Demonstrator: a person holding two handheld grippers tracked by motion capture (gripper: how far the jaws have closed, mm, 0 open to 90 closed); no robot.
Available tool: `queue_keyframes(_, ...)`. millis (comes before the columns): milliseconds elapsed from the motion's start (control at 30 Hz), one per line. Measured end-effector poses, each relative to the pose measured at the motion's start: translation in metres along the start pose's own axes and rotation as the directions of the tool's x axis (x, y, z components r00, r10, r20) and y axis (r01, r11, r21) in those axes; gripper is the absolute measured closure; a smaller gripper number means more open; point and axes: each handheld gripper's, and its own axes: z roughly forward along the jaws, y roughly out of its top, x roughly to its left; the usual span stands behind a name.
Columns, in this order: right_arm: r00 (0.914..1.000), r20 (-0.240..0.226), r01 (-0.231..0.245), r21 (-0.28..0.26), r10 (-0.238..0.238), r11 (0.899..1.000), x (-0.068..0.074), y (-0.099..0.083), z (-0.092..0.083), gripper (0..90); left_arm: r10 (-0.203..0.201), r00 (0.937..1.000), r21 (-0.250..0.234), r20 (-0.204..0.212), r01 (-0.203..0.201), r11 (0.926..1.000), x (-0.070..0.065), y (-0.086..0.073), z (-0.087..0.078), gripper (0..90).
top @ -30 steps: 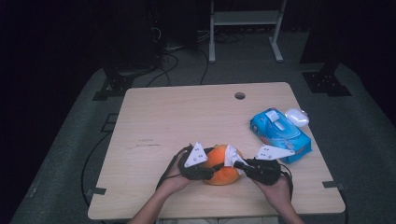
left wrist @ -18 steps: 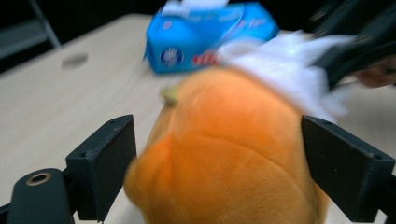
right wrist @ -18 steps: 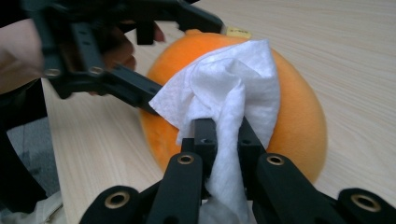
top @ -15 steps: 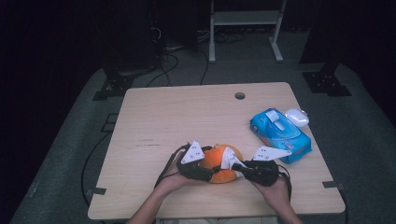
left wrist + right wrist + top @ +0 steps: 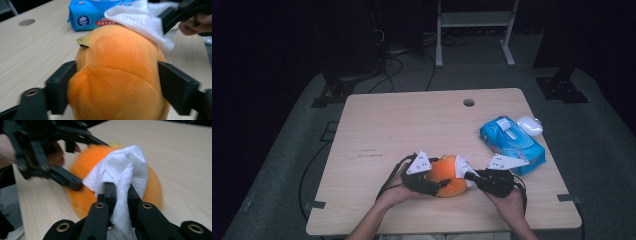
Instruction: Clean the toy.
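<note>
Your left hand-held gripper point(image 5: 115, 82): jaws just opening, flanking the orange plush toy point(image 5: 117, 75) | right hand-held gripper point(image 5: 119, 192): clamps white wipe point(image 5: 125, 170) (pressed on toy) | toy on worktop point(image 5: 412, 125), near edge.

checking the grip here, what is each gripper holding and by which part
Right gripper pinches the white wipe at its bunched lower end. Left gripper straddles the orange plush toy at its sides, jaws just opening.

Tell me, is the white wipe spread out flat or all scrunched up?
Scrunched up. The white wipe is bunched in folds, pinched between the right gripper jaws, and rests against the orange plush toy.
</note>
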Motion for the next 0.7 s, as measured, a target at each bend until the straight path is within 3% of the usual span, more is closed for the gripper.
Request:
queue_keyframes(100,0.9984,0.000,0.056,-0.015,-0.056,0.998,0.010,0.006,0.002,83.3,0.049,0.9987,0.010,-0.009,-0.049,0.9987,-0.010,0.004,0.002,24.4)
queue_keyframes(167,0.9994,-0.004,0.034,-0.015,-0.034,0.999,0.005,0.004,0.001,83.4,0.044,0.9990,0.000,0.004,-0.044,0.9990,-0.009,0.005,0.001,24.3)
queue_keyframes(267,1.0000,0.004,-0.001,-0.012,0.001,1.000,-0.006,-0.002,-0.001,83.4,0.004,1.0000,-0.019,0.007,-0.003,0.9998,-0.001,0.005,-0.001,18.2)
queue_keyframes(333,0.9994,0.034,-0.004,-0.002,0.004,1.000,-0.010,-0.006,-0.001,83.4,-0.052,0.9986,-0.021,-0.011,0.051,0.9985,0.006,0.003,-0.002,11.8)
queue_keyframes(400,0.9988,0.038,-0.030,-0.009,0.030,1.000,-0.014,-0.007,-0.001,83.4,-0.104,0.9945,-0.024,0.009,0.104,0.9943,0.009,0.000,-0.001,11.5)
queue_keyframes(433,0.9988,0.040,-0.029,-0.008,0.029,1.000,-0.014,-0.007,-0.001,83.4,-0.108,0.9939,-0.013,0.022,0.108,0.9940,0.009,-0.001,0.000,15.3)
queue_keyframes(533,0.9982,0.054,0.025,-0.018,-0.024,1.000,0.001,0.000,-0.002,83.2,-0.049,0.9988,-0.008,0.006,0.049,0.9988,0.001,0.002,0.000,24.9)
queue_keyframes(600,0.9965,0.027,0.080,-0.039,-0.079,0.996,0.013,0.005,-0.003,83.2,-0.014,0.9998,-0.009,0.013,0.015,0.9999,-0.005,0.005,0.000,26.3)
queue_keyframes(700,0.9947,0.032,0.099,-0.025,-0.098,0.995,0.015,0.008,-0.004,83.4,-0.014,0.9994,-0.017,0.031,0.014,0.9998,-0.008,0.005,0.000,26.0)
